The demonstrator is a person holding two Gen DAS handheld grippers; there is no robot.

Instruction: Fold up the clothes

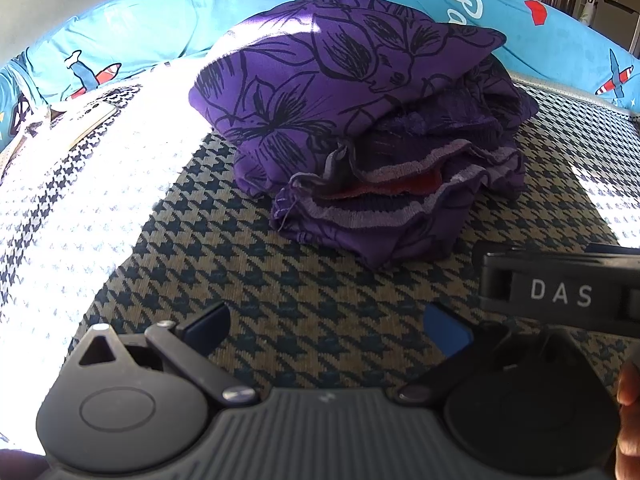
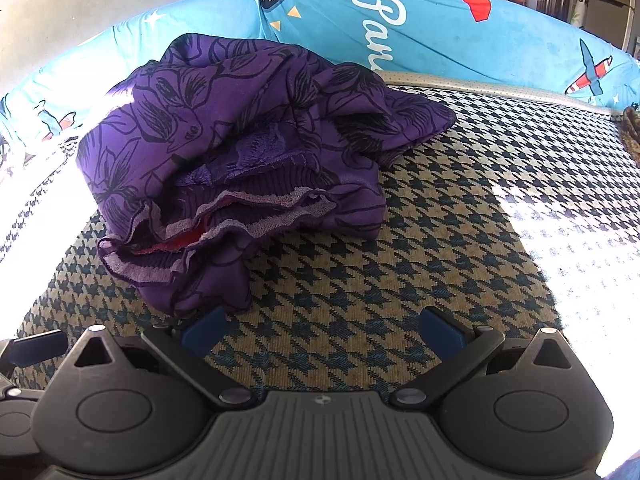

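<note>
Purple knit printed with black outlined flowers makes up the garment (image 1: 344,92), which is seen lying in a thick, roughly folded bundle on the houndstooth bed cover (image 1: 280,320), ahead of both tools and touched by neither. From the left wrist view the bundle sits ahead and a little to the right; from the right wrist view it sits ahead and to the left, its nearest lobe just beyond the left finger of that tool. Ribbed lilac hems are stacked along the near edge, slightly splayed, and a strip of red lining (image 2: 176,246) is exposed between them, so the layers are judged to be loosely aligned rather than squared. The left tool (image 1: 325,327) is held spread wide with nothing between its blue pads, and the right tool (image 2: 320,326) is likewise held wide apart and empty. If the fold is to be tidied, the open hems would best be approached low and level, each stack pinched through all its layers at once, and the cloth drawn flat before being turned, since the soft knit is likely to slump and spill if only the top layer is taken. A blue printed bolster (image 2: 460,40) is laid behind the bundle, and strong sunlight is cast across the cover on both sides.
</note>
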